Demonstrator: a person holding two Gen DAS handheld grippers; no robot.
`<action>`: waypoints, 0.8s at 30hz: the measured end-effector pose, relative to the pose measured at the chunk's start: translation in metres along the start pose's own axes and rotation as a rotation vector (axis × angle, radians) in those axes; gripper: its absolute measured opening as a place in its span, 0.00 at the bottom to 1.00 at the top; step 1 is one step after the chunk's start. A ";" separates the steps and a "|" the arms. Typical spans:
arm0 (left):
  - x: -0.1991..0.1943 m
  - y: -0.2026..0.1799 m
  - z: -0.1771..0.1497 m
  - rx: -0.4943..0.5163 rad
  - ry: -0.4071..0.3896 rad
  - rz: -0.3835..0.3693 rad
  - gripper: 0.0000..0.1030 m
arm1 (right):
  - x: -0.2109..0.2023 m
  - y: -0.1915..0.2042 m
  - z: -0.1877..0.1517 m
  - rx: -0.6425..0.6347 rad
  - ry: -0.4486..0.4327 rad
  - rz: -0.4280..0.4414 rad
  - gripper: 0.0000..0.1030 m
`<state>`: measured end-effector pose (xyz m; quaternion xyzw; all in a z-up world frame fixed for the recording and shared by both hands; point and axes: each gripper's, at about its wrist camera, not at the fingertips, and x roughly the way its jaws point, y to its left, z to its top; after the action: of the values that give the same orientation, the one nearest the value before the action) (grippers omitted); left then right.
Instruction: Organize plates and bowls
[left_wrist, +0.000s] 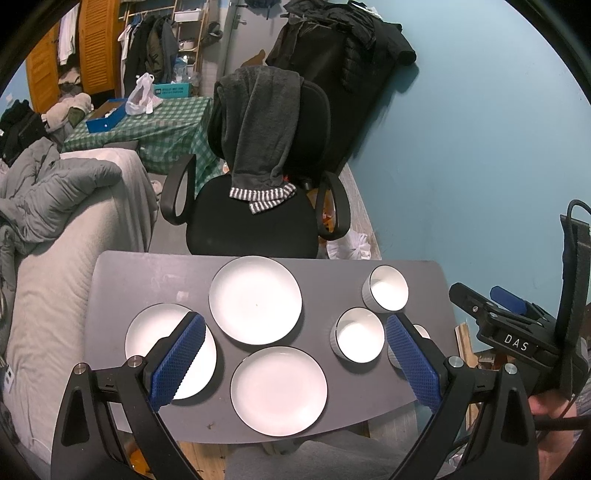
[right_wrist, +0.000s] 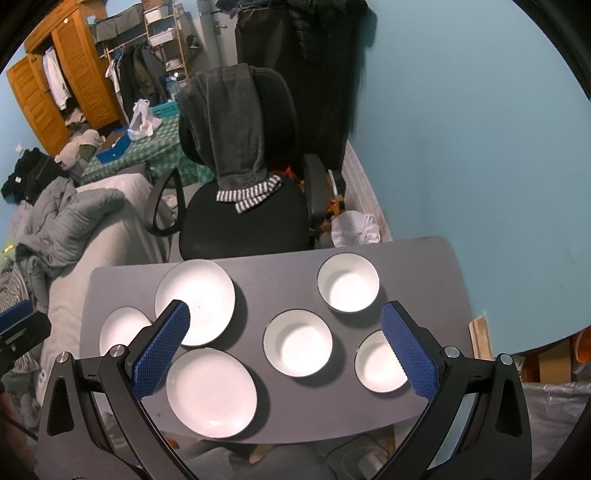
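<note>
1. Left gripper (left_wrist: 295, 354): blue-padded fingers (left_wrist: 179, 360) spread wide, released, grasping nothing, held above the grey table (left_wrist: 155, 280).
2. Right gripper (right_wrist: 284, 349): fingers (right_wrist: 408, 349) likewise spread wide, holding nothing, above the same table.
3. Three white plates, all empty, lying apart: near plate (left_wrist: 279, 389) between the left fingers; far plate (left_wrist: 255, 300) beyond their tips; third plate (left_wrist: 147, 332) partly hidden behind the left-hand finger.
4. Three white bowls, all empty, standing upright and apart: middle bowl (right_wrist: 297, 342) between the right fingers; far bowl (right_wrist: 348, 282) beyond the tips, toward the right-hand finger; near bowl (right_wrist: 376, 363) partly covered by the right-hand finger.
5. Beyond the table's far edge: black office chair (left_wrist: 251, 225) with a grey garment (left_wrist: 258, 129) draped over its backrest.
6. Left of the fingers: bed (left_wrist: 55, 277) with a rumpled grey duvet (left_wrist: 55, 192).
7. Right of the fingers: blue wall (left_wrist: 480, 166); white plastic bag (right_wrist: 354, 229) on the floor near the chair.
</note>
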<state>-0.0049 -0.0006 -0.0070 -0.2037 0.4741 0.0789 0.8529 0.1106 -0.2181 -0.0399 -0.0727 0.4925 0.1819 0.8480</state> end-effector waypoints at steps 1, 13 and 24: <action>0.000 0.000 0.000 -0.001 0.000 -0.001 0.97 | 0.001 0.000 0.000 0.000 0.001 0.000 0.98; 0.000 0.000 0.000 -0.006 0.001 -0.002 0.97 | 0.004 0.000 0.003 -0.002 0.012 0.004 0.98; 0.001 0.001 0.000 -0.009 0.003 -0.004 0.97 | 0.003 0.003 0.003 0.004 0.014 0.003 0.98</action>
<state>-0.0051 0.0000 -0.0078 -0.2085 0.4745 0.0792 0.8515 0.1134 -0.2133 -0.0407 -0.0717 0.4989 0.1820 0.8443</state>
